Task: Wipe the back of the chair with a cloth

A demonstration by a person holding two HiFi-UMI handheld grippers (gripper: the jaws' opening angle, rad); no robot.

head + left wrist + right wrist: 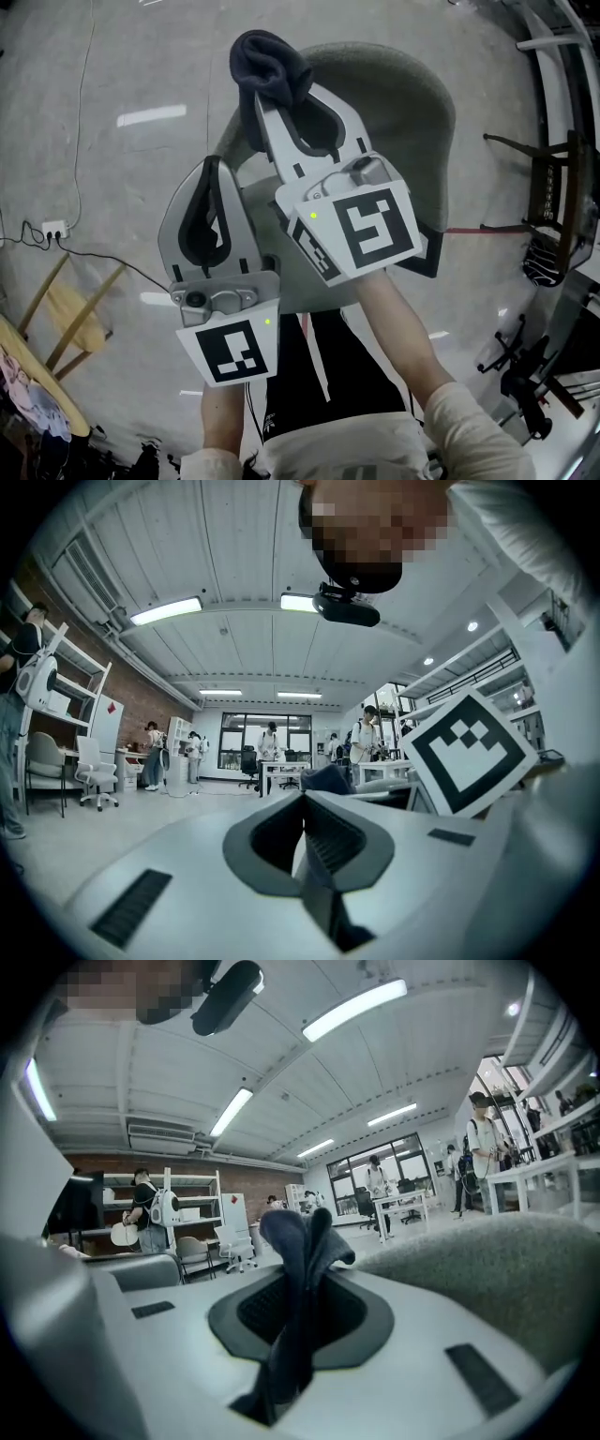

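Cloth (270,62) bunching up between clenched jaws of right gripper (272,101), just beside chair (412,108) back's top edge. Left gripper (211,169) hanging alongside, jaws pressing together, gripping nothing.

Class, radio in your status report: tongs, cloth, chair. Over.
Right tongs shut on cloth, at top edge of chair. Left tongs shut, empty, alongside. Nothing seen in the way.

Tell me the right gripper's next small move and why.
Probably tip the right gripper toward the chair so the cloth pinched in its fingers presses on the fabric; the cloth sticks out past the fingertips, beside the chair.
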